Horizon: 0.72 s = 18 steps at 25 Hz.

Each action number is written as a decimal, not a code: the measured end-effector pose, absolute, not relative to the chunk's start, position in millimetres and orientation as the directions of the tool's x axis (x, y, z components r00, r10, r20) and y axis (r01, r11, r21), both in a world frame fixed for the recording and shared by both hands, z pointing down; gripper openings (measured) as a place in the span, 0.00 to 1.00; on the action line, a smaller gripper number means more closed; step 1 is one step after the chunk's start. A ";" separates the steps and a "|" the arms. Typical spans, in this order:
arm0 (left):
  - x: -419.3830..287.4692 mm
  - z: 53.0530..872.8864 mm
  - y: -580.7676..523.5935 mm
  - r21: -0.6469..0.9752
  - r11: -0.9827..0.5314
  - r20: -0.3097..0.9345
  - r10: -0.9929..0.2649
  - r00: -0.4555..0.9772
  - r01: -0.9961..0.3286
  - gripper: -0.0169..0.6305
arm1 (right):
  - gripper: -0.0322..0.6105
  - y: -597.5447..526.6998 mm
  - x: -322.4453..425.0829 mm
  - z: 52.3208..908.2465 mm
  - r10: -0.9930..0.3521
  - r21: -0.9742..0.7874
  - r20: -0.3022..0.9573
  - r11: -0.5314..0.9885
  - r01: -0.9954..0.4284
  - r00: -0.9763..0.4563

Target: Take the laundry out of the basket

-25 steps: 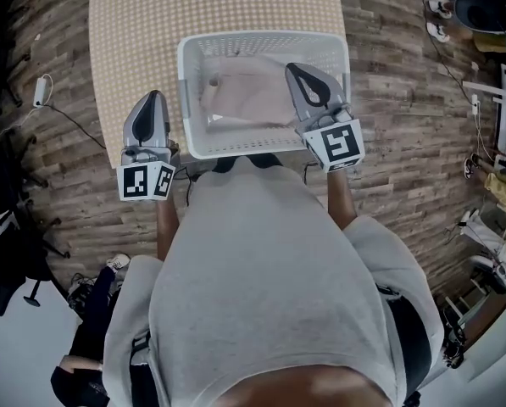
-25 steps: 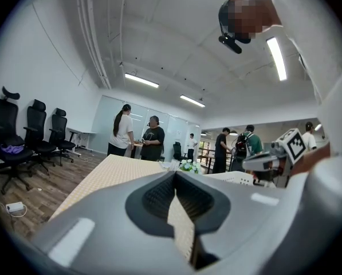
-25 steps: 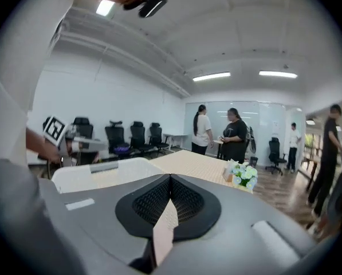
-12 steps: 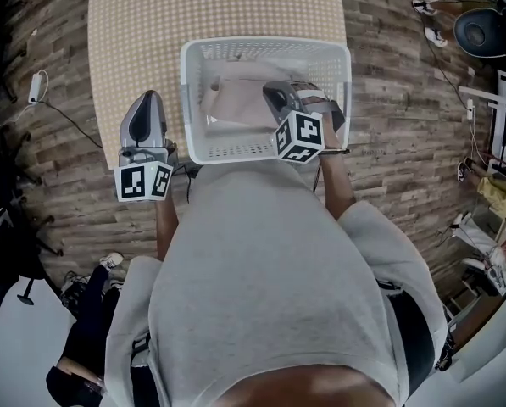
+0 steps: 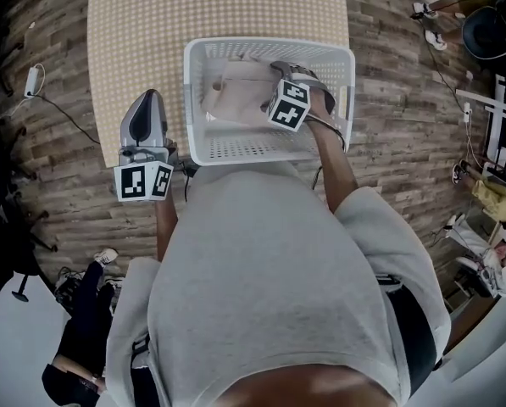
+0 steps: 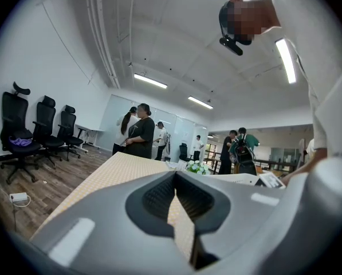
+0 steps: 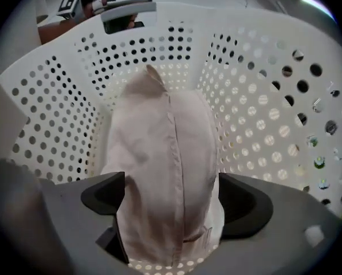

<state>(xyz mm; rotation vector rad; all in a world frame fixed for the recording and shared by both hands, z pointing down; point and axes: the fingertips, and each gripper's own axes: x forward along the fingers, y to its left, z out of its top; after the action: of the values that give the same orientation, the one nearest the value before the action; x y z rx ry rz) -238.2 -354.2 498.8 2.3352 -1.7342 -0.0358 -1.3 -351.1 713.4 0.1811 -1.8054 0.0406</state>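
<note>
Inside white perforated plastic laundry basket [image 5: 236, 147], right gripper [image 7: 169, 196] now lowered, jaws just swung wide astride pale pink cloth garment [image 7: 159, 142], apparently unpinched; grab next. Left gripper [image 6: 179, 202] closed, empty.

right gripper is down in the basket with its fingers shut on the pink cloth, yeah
No: the right gripper is in the basket, but its fingers have just been opening and stand wide apart, the pink cloth between them, as the right gripper view shows.
</note>
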 end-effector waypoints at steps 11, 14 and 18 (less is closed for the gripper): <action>-251.8 501.7 -345.8 0.213 -0.223 0.117 -0.961 0.252 -0.951 0.04 | 0.88 -338.3 -4.7 759.0 0.154 -0.188 0.967 0.969 -0.158 -0.203; -249.6 500.3 -344.5 0.217 -0.221 0.113 -0.962 0.249 -0.951 0.04 | 0.79 -333.6 -5.5 755.2 0.154 -0.184 0.970 0.971 -0.155 -0.186; -245.5 497.1 -346.2 0.216 -0.226 0.105 -0.962 0.253 -0.950 0.04 | 0.63 -326.1 -5.2 752.4 0.203 -0.228 0.963 0.964 -0.136 -0.176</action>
<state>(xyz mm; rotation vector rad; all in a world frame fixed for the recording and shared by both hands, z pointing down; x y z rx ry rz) -245.5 -346.2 497.1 2.2887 -1.7864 -0.0742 -5.2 -326.1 752.4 -0.0505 -1.7225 0.3004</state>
